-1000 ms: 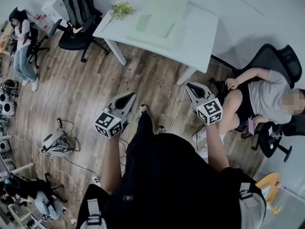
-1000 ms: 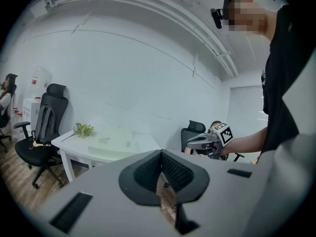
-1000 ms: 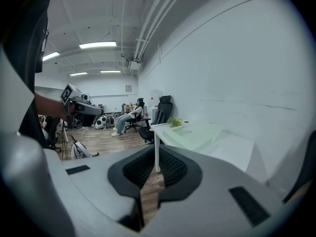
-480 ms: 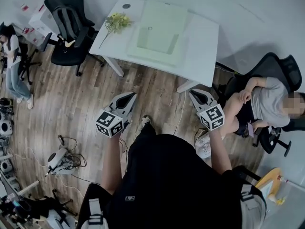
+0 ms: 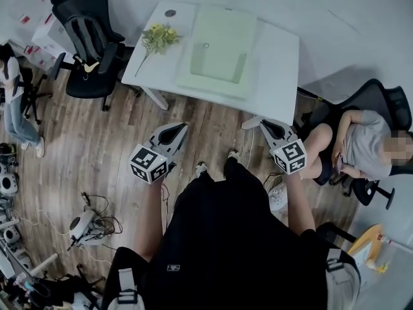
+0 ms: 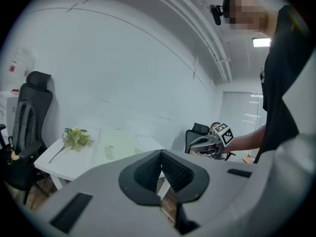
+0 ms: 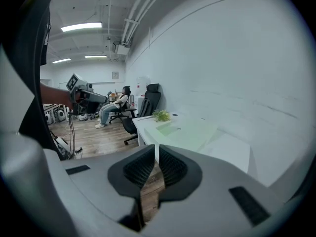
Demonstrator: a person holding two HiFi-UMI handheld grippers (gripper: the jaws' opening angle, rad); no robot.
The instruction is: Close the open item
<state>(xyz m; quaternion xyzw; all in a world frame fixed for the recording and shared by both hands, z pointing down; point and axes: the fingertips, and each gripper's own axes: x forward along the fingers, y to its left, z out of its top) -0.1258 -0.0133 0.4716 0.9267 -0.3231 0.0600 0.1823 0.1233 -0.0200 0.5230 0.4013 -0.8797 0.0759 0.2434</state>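
Observation:
A white table (image 5: 277, 63) stands ahead with a large pale green mat (image 5: 222, 21) on it. A smaller pale green flat item (image 5: 218, 63) lies on the mat; I cannot tell how it opens. My left gripper (image 5: 175, 129) and right gripper (image 5: 266, 124) hang over the wooden floor short of the table's near edge, both shut and holding nothing. In the left gripper view the table (image 6: 59, 159) and the green item (image 6: 116, 149) lie beyond the shut jaws. The right gripper view shows the mat (image 7: 190, 130) past its jaws.
A bunch of yellow flowers (image 5: 157, 39) lies on the table's left end. A black office chair (image 5: 84, 37) stands to the left of the table. A seated person (image 5: 361, 144) is close on the right. Cables and devices (image 5: 87, 225) litter the floor at the left.
The table has come nearer and lower in the head view as I step toward it. Both grippers have kept their pose and stayed shut.

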